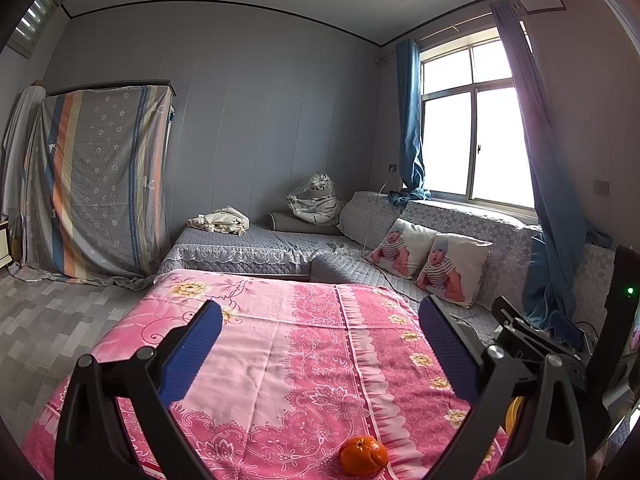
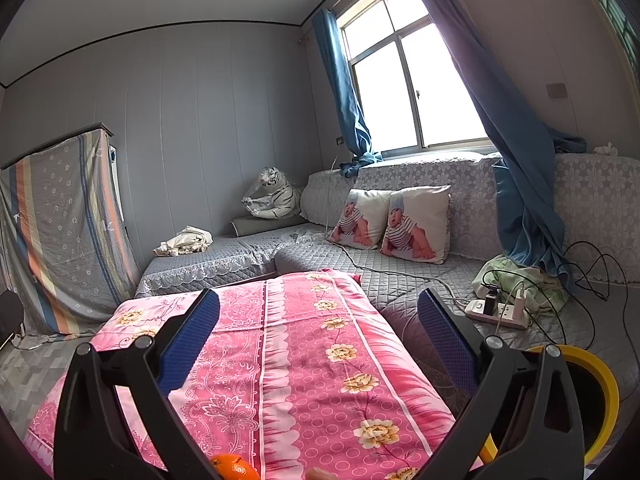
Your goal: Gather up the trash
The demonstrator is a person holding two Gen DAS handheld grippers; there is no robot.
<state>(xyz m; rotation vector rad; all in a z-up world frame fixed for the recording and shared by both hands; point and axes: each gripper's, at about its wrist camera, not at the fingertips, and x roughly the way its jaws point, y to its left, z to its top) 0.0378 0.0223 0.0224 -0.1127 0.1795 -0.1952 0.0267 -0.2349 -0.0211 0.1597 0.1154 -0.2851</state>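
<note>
An orange mandarin [image 1: 364,455] lies on the pink flowered cloth [image 1: 304,360] of the table, near its front edge. It also shows at the bottom edge of the right wrist view [image 2: 234,467], next to a small pale scrap [image 2: 320,473]. My left gripper [image 1: 320,340] is open and empty, held above the cloth, with the mandarin below and between its fingers. My right gripper [image 2: 318,332] is open and empty above the same cloth [image 2: 312,360]. A yellow-rimmed bin [image 2: 600,396] stands at the table's right side, partly hidden behind the right finger.
A grey sofa [image 2: 400,276] with two baby-print cushions [image 2: 416,224] runs behind and right of the table. A power strip [image 2: 498,312] with chargers and cables lies on it. A plush tiger [image 2: 272,198] sits in the corner. A draped cabinet [image 1: 100,184] stands at the left.
</note>
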